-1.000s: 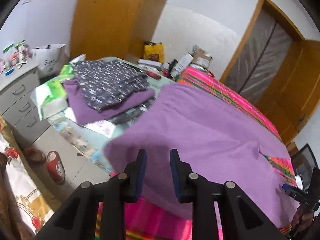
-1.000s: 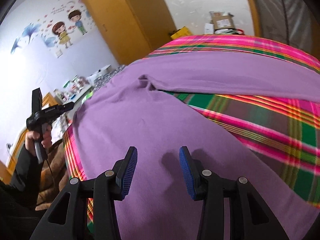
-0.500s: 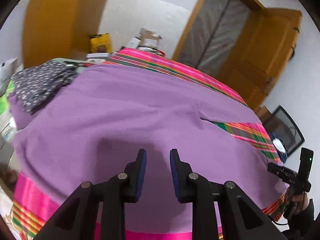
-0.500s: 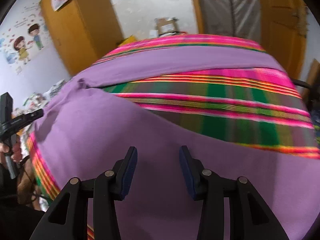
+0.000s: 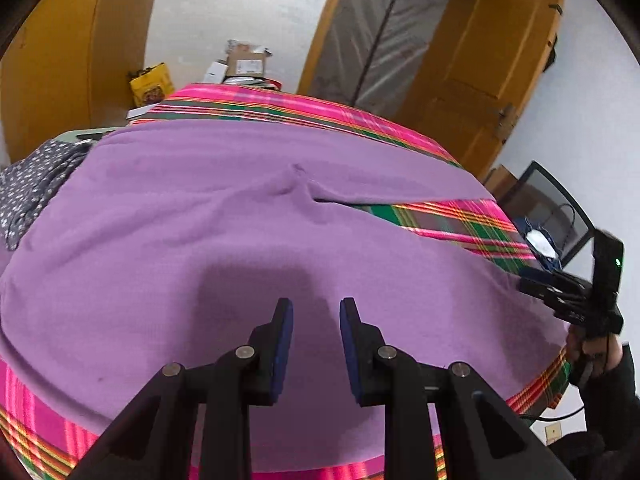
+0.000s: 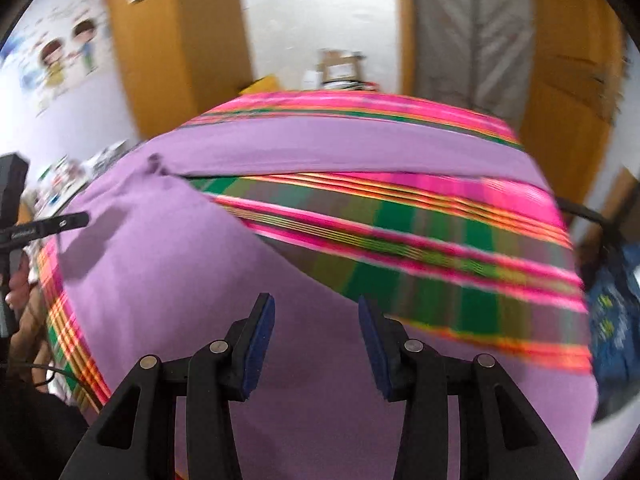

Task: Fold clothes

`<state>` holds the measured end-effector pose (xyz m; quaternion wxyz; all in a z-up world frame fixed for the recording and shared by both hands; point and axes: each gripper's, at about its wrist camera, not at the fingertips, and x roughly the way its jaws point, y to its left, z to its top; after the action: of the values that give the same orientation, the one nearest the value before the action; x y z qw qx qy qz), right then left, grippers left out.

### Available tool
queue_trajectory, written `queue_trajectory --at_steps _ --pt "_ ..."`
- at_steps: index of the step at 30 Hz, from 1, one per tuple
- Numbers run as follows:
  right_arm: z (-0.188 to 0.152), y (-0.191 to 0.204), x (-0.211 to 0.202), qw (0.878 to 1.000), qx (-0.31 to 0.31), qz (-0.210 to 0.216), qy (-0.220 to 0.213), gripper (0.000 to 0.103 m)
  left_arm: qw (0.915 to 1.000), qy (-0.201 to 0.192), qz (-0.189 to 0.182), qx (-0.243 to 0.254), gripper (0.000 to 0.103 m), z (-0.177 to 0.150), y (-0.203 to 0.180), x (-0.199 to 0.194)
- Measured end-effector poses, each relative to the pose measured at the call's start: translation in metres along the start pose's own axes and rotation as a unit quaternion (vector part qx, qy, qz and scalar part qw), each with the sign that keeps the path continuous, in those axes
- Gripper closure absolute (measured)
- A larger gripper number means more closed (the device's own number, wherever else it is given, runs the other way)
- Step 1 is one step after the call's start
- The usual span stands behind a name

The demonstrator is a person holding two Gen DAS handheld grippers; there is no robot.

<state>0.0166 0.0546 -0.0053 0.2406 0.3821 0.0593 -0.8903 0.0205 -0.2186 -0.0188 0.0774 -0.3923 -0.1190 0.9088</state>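
I have two grippers out in front of me, one in each hand, and both hang above one large plain purple knit garment point(image 5: 248, 216) that lies spread flat over a bed covered by one bright pink, green and orange plaid blanket point(image 5: 452, 220). My left gripper point(image 5: 316, 320) has two black fingers with blue pads, standing a narrow gap apart with nothing between them; they float over the near middle of the purple cloth and throw one dark shadow on it. My right gripper point(image 6: 316, 316) has the same two black fingers with blue pads, set wider apart and also empty, over the near part of the garment where a wedge of plaid shows between two purple stretches, which meet at a small puckered point point(image 6: 154, 162). In the left view I can see my right hand point(image 5: 590, 354) wrapped round its gripper's black handle at the far right edge, and in the right view my left hand point(image 6: 18, 284) on the other handle at the far left. To the left of the bed lies one dark grey patterned cloth point(image 5: 28, 188), bunched up. Behind the bed stand one yellow bag point(image 5: 152, 84) and a small heap of cardboard boxes point(image 5: 244, 60); I cannot count them surely. One orange wooden door point(image 5: 488, 64) stands open on the right, and the right view is blurred.
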Motion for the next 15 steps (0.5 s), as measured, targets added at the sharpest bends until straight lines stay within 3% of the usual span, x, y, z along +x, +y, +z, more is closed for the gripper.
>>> queue_trajectory --at_steps 5,10,15 --pt "0.013 0.018 0.029 0.998 -0.045 0.032 0.028 0.058 0.9999 0.009 0.001 0.006 0.079 0.001 -0.012 0.009" --pt "0.025 0.014 0.045 0.998 -0.034 0.023 0.049 0.058 0.9998 0.016 0.012 0.001 0.079 0.005 -0.008 0.015" --pt "0.032 0.009 0.033 0.999 -0.003 -0.004 0.034 0.058 0.9989 0.009 0.044 0.006 0.079 0.014 -0.012 0.017"
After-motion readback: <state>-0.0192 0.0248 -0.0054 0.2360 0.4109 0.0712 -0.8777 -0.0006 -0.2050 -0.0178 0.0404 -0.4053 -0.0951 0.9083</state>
